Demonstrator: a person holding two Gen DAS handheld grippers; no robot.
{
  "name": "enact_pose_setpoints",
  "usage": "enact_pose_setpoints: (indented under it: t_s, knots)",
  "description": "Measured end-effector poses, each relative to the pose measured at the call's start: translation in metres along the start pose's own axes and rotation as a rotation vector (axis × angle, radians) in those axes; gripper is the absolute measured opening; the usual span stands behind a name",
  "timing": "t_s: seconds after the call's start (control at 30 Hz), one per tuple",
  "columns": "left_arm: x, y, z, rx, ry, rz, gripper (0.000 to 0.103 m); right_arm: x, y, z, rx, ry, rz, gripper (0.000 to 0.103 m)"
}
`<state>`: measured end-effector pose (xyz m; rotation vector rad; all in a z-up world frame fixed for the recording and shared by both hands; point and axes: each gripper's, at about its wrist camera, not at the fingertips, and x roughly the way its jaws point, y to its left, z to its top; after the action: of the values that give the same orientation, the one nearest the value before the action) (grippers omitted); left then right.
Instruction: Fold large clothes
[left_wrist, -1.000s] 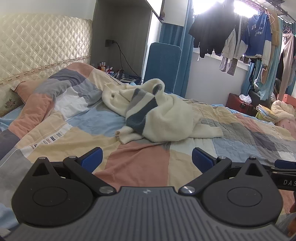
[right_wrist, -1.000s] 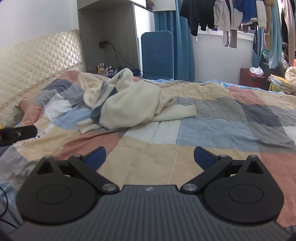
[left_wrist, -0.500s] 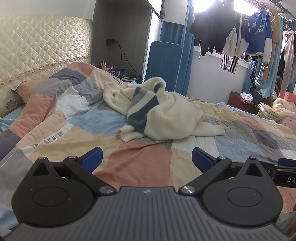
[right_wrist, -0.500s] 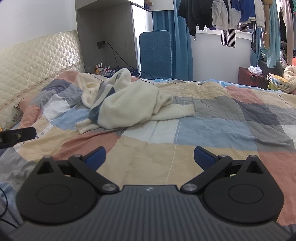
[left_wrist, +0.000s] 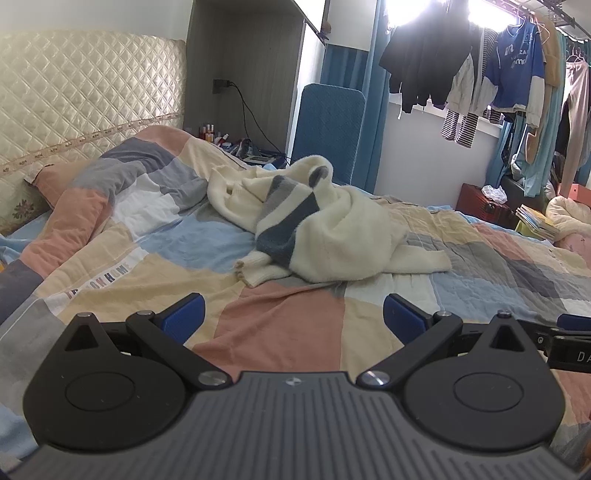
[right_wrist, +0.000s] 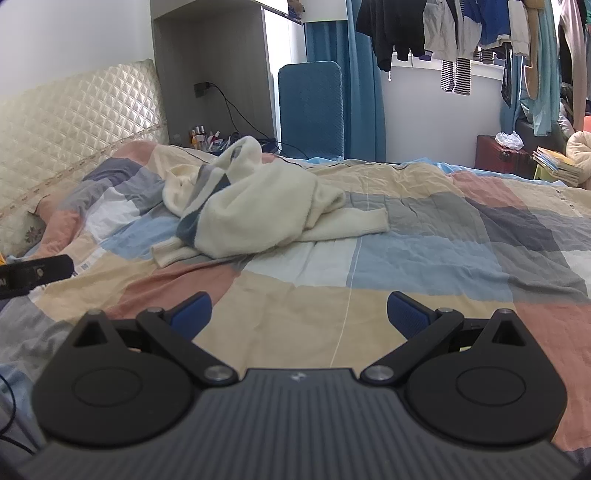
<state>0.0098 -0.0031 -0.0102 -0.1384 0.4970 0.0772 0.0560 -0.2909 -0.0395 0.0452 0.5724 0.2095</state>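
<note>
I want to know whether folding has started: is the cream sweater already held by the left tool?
No: the left tool is open over the quilt, well short of the crumpled cream sweater.

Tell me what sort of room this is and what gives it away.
A bedroom in a home, most likely. A bed with a patchwork quilt and a quilted headboard fills the view, a cream sweater lies crumpled on it, and clothes hang by the window.
</note>
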Motion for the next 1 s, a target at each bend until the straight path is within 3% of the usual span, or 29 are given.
enact_pose_setpoints:
  t_s: [0.17,0.53,0.77,0.83,0.9,1.0]
  knots:
    - [-0.009,0.003,0.012,-0.009,-0.056,0.005,0.103,-0.003,-0.003,0.010,0.027,-0.009,0.019,0.103]
    - [-0.001,0.001,0.061,0.003,-0.064,-0.014,0.103,-0.005,0.007,0.065,-0.003,-0.077,0.030,0.103]
    - [0.048,0.000,0.097,-0.017,-0.050,-0.016,0.103,0.019,0.007,0.096,-0.021,-0.107,0.051,0.103]
    - [0.068,0.002,0.105,-0.045,-0.015,-0.019,0.103,0.032,0.004,0.105,-0.011,-0.105,0.070,0.103]
    - [0.088,0.005,0.111,-0.091,0.042,-0.039,0.103,0.048,-0.006,0.118,0.063,-0.073,0.097,0.103]
    - [0.113,0.007,0.115,-0.128,0.053,-0.061,0.103,0.065,-0.016,0.136,0.174,-0.049,0.121,0.103]
